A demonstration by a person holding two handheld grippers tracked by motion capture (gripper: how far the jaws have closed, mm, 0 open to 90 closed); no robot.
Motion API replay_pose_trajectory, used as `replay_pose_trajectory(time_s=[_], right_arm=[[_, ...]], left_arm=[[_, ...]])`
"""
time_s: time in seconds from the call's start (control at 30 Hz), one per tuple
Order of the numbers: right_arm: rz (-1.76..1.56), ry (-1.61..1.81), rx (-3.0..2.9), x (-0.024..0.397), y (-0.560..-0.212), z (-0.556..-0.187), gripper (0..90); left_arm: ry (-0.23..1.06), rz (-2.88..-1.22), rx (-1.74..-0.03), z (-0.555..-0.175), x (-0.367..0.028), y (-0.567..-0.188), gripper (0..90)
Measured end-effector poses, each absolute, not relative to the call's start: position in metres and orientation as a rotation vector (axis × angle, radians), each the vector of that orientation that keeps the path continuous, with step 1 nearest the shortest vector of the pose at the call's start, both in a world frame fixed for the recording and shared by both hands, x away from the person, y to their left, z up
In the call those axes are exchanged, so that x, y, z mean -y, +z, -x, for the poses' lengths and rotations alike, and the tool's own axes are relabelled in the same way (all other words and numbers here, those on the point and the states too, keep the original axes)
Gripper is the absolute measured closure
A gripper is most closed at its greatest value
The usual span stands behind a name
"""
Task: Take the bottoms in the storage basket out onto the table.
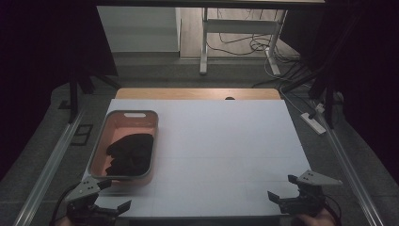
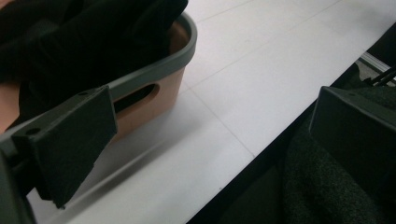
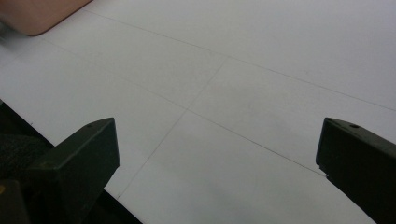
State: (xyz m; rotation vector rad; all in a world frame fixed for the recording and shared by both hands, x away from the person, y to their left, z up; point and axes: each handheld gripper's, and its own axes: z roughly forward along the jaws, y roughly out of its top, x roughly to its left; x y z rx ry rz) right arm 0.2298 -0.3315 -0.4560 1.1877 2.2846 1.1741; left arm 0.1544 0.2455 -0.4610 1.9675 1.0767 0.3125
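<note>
Black cloth [image 1: 130, 153] (soft, crumpled) fills rectangular basin [image 1: 133, 114].

left tool [image 1: 115, 195] agape, right tool [image 1: 282, 187] likewise (empty)

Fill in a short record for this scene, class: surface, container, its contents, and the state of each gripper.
surface: white table
container: pink basket with grey rim, on the table's left side
contents: black cloth heaped inside
left gripper: open, empty, at the near edge by the basket
right gripper: open, empty, at the near right edge
</note>
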Motion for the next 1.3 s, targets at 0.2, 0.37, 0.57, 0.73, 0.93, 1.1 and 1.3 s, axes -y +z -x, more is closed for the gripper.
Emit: replay_pose_trajectory(time_s=[0.2,0.37,0.57,0.73,0.93,1.1,1.3], right_arm=[[-1.191,1.178,-2.284,0.332,-0.456,-0.23,0.0],[-1.196,1.18,-2.285,0.332,-0.456,-0.231,0.0],[-1.189,1.177,-2.288,0.332,-0.456,-0.23,0.0],[-1.195,1.179,-2.287,0.332,-0.456,-0.231,0.0],[-1.195,1.178,-2.289,0.332,-0.456,-0.231,0.0],[-1.196,1.178,-2.292,0.332,-0.456,-0.231,0.0],[-1.194,1.176,-2.295,0.332,-0.456,-0.231,0.0]], left_arm=[[0.337,-1.978,-1.049,-0.155,-0.244,-0.456,0.7],[0.341,-1.972,-1.035,-0.156,-0.243,-0.451,0.7],[0.36,-1.963,-1.008,-0.159,-0.242,-0.448,0.5],[0.351,-1.978,-1.026,-0.164,-0.241,-0.446,0.0],[0.35,-1.982,-1.057,-0.171,-0.242,-0.443,0.0],[0.34,-1.99,-1.089,-0.178,-0.242,-0.443,0.0],[0.341,-2.002,-1.137,-0.188,-0.242,-0.442,0.1]])
